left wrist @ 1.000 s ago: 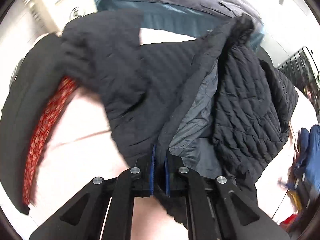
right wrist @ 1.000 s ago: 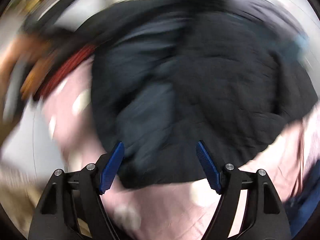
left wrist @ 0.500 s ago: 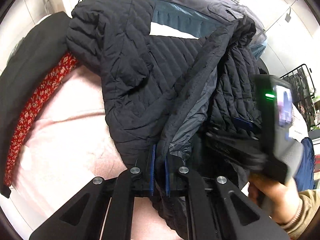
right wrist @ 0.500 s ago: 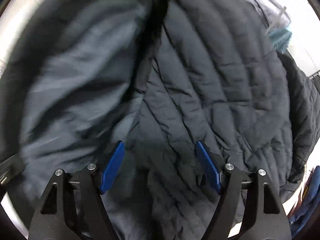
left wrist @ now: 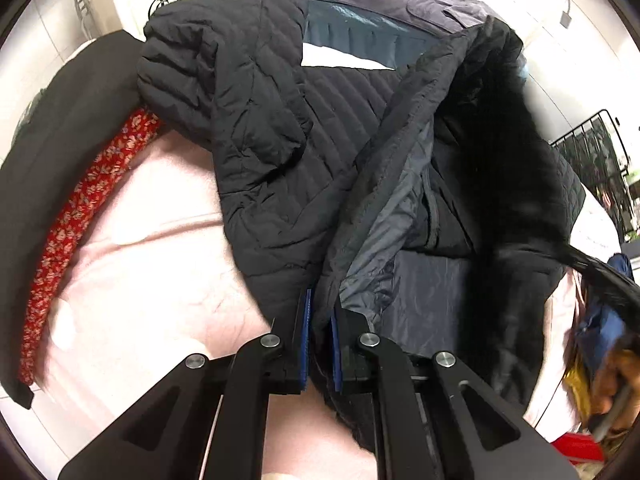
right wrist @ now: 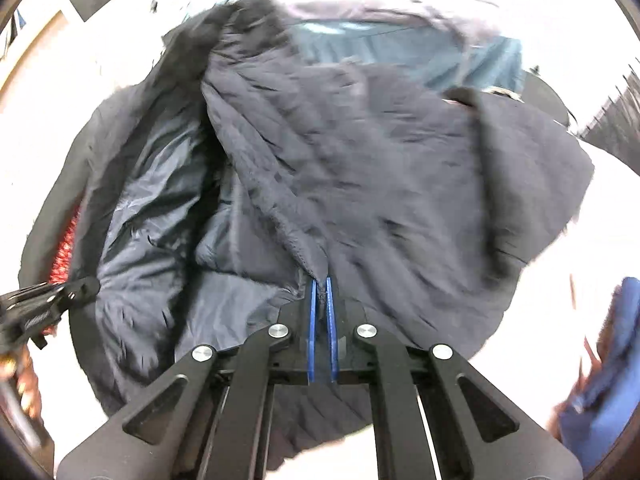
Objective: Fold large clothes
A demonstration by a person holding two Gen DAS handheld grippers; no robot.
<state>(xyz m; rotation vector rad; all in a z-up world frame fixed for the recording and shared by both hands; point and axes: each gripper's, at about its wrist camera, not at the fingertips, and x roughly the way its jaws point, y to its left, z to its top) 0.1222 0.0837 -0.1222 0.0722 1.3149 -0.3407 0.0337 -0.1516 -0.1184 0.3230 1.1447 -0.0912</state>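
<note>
A: Where is the jacket [left wrist: 304,152]?
B: Spread on the pink bed [left wrist: 160,280], unfolded.
A: Grippers?
B: Its open front edges are pinched by left gripper [left wrist: 319,320] and right gripper [right wrist: 321,300]. Folding is barely begun.

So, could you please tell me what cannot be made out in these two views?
- Right wrist view: black quilted jacket stitching, motion blur.
- Left wrist view: right tool, a smear at the right edge.
- Left wrist view: red floral fabric, mostly hidden under black cloth.
</note>
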